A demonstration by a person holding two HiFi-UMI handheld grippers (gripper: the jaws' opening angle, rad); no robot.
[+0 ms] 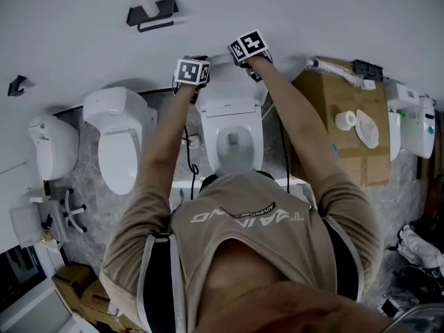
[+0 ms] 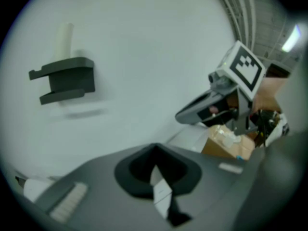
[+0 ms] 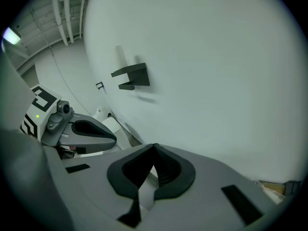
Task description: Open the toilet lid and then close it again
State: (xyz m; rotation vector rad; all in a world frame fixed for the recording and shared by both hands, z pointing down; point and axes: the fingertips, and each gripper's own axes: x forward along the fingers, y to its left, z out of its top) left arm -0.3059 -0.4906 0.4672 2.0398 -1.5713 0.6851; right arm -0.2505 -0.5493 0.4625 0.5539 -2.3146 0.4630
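The white toilet [image 1: 232,141] stands below me with its bowl uncovered. Its lid [image 1: 230,92] is raised upright against the wall. My left gripper [image 1: 196,82] is at the lid's top left corner, my right gripper [image 1: 251,60] at its top right, slightly higher. In the left gripper view the left gripper [image 2: 154,148] has its jaws closed on a thin white strip, the lid's edge [image 2: 161,186]; the right gripper [image 2: 216,107] shows beyond. The right gripper view shows the same: the right gripper [image 3: 154,146] pinches the white lid edge [image 3: 144,191], with the left gripper [image 3: 82,134] beside it.
A second white toilet [image 1: 118,137] stands at the left, another fixture [image 1: 52,144] further left. A cardboard box [image 1: 364,158] carrying a paper roll [image 1: 345,120] is at the right, with a white unit [image 1: 413,120] behind. A black holder [image 1: 151,12] hangs on the wall.
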